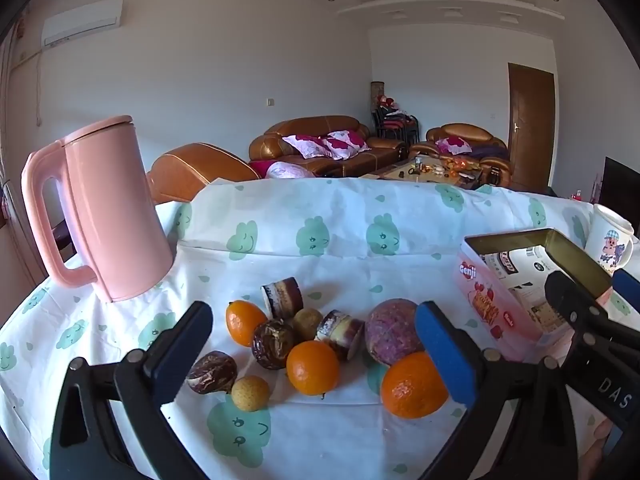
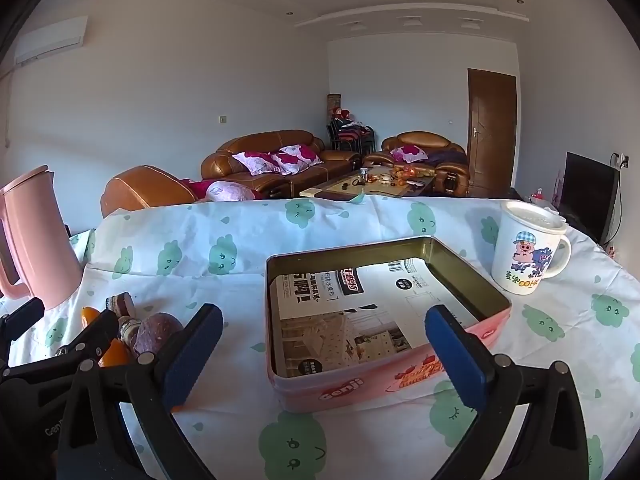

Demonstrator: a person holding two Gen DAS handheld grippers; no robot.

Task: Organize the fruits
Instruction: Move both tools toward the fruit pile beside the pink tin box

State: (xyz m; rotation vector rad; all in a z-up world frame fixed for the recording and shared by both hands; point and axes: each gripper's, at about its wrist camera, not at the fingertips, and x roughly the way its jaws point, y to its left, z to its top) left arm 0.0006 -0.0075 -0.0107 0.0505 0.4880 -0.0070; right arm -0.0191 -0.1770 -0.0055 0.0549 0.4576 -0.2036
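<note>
Left wrist view: left gripper [image 1: 320,348] fingers spread wide, nothing held, hanging over the fruit pile [image 1: 316,344] just left of the pink tin [image 1: 480,304]. Pink jug [image 1: 108,212] further left of the tin, near the worktop [image 1: 320,440] edge. Bare cloth in front.

Right wrist view: right gripper [image 2: 324,348] fingers wide too, empty, straddling the tin's [image 2: 360,388] near wall. Mug [image 2: 524,248] just right of the tin, fruit left, open cloth behind.
</note>
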